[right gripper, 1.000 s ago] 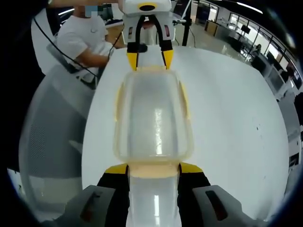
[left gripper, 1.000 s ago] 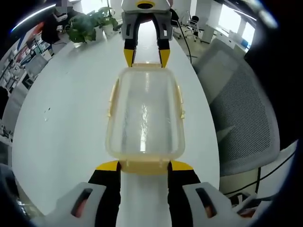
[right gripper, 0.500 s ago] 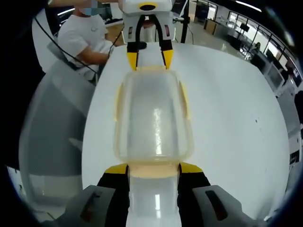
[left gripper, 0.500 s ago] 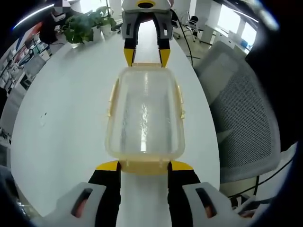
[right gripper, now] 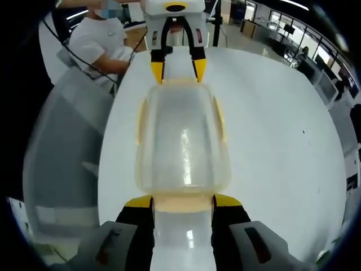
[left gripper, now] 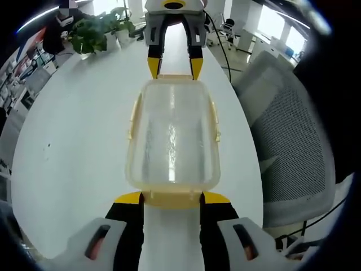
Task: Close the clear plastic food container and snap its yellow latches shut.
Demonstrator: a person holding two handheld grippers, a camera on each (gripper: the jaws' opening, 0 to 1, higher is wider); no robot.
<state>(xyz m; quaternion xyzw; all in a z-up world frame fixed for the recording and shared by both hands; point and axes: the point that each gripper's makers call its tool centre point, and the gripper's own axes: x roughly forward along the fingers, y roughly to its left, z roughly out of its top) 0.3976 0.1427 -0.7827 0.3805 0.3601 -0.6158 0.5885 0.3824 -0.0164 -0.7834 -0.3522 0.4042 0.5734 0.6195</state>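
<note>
My left tongs (left gripper: 172, 199) sit at the container's (left gripper: 172, 138) near end, yellow tips flanking the end latch (left gripper: 172, 199), jaws spread, touching it at most. The container is clear, rounded, rimmed in pale yellow, lid on, lying on the white surface (left gripper: 73, 130) lengthwise between both tongs. Its side latches (left gripper: 216, 121) hug the walls. At its far end my right tongs (left gripper: 174, 68) straddle the other latch, also spread. Beyond the container stands a plant (left gripper: 93, 31); beside it, a grey chair (left gripper: 287, 130).
</note>
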